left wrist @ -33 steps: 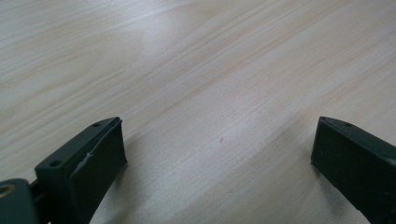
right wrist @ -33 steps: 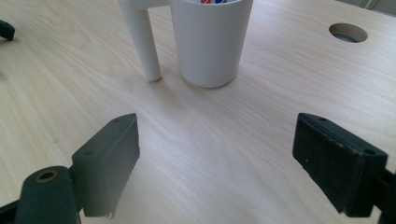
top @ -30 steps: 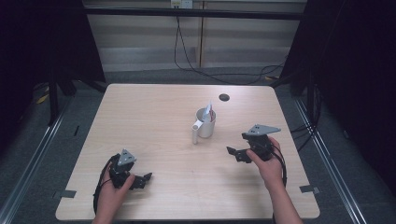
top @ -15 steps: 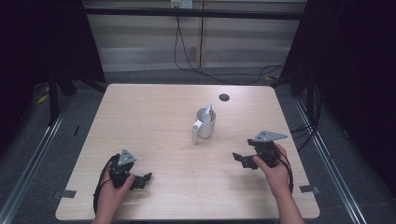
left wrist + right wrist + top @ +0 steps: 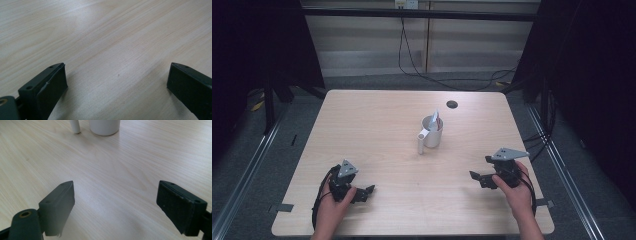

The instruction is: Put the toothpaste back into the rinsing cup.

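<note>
Plainly unlabelled white mug [image 5: 432, 133], right gripper [image 5: 477, 177] gaping

Mug [image 5: 432, 132] mid-table [image 5: 377, 125], tube [image 5: 421, 145] just left, hole [image 5: 452, 104] behind

table [image 5: 377, 125]: pale wood grain, smooth, matt
mug [image 5: 432, 135]: white, smooth, slightly glossy
jaws: black plastic, matt
plate [image 5: 509, 153]: grey, matt

Light wooden table [image 5: 362, 125], grey floor [image 5: 242, 165], dark curtains [image 5: 597, 75], pale back wall [image 5: 362, 45]
</note>
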`<state>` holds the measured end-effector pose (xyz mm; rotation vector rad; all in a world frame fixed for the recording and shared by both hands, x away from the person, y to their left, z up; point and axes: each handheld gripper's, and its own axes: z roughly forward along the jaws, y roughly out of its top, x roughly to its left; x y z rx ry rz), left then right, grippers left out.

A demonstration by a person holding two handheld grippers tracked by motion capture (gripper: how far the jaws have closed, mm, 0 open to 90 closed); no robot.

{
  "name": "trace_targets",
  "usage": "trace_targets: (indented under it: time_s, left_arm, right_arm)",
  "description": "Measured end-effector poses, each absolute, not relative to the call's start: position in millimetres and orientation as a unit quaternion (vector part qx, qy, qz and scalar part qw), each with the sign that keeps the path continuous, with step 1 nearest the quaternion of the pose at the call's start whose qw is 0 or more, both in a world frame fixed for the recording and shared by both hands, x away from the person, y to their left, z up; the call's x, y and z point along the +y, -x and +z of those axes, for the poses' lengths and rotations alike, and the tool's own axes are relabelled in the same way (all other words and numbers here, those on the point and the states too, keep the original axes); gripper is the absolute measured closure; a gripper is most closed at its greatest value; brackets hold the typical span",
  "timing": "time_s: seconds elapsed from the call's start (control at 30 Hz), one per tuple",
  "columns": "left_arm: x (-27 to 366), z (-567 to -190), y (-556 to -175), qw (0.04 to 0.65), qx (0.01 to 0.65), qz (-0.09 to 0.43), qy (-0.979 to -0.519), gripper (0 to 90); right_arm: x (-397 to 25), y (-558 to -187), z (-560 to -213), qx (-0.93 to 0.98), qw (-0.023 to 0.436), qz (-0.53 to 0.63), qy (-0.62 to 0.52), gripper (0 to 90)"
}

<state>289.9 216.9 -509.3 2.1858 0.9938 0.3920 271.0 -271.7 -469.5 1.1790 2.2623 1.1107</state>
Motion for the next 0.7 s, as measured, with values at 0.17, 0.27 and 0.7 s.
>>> trace_targets:
  time_s: [0.17,0.27,0.7]
  left_arm:
    - [216.9,-509.3,-290.0,0.347,0.383,0.151,-0.843,2.3]
    - [216.9,-509.3,-289.9,0.347,0.383,0.151,-0.843,2.3]
    - [216.9,-509.3,-289.9,0.347,0.383,0.151,-0.843,2.3]
  right_arm:
    - [-276.0,-264.9,-472.4,0.807,0.179,0.382,-0.413,15.0]
    - [-277.6,-261.1,-475.8,0.811,0.179,0.377,-0.409,15.0]
    - [-283.8,-248.0,-490.2,0.827,0.178,0.347,-0.404,14.9]
